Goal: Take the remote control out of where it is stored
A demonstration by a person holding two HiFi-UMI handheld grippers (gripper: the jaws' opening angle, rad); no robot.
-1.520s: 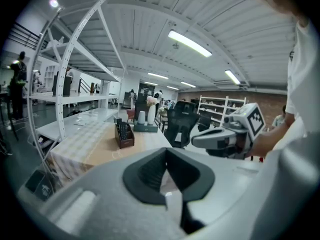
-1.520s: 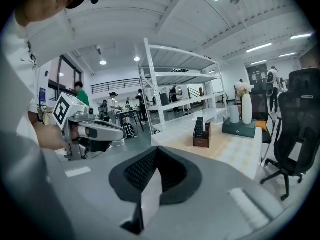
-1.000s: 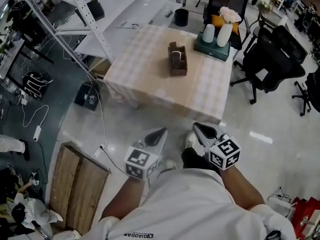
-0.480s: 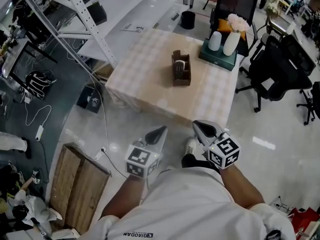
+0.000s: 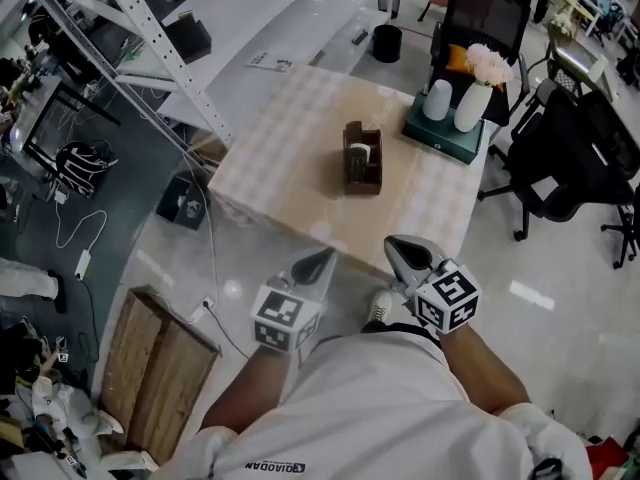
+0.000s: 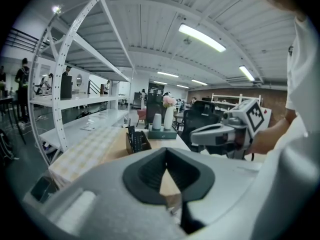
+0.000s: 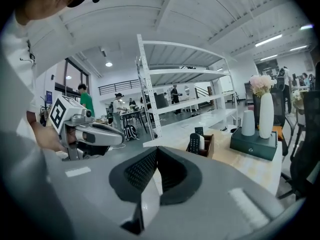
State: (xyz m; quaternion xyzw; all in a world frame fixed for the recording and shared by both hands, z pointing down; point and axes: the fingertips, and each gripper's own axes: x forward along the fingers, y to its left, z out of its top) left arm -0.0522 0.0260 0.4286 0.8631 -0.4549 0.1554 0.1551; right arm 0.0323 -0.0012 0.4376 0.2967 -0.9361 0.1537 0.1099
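Observation:
A brown wooden holder stands in the middle of the checked-cloth table. In the right gripper view a dark remote control and a white one stand upright in the holder. Both grippers hang side by side short of the table's near edge, pointing at it. My left gripper is shut and holds nothing. My right gripper is shut and holds nothing too. The left gripper view shows its shut tips below the holder.
A green box bearing a white vase of pink flowers and a white cup sits at the table's far right corner. Black office chairs stand to the right, a white shelving rack to the left, a wooden crate on the floor.
The person has walked towards the table, so the table and holder lie nearer the grippers. Both grippers came forward together and stayed shut.

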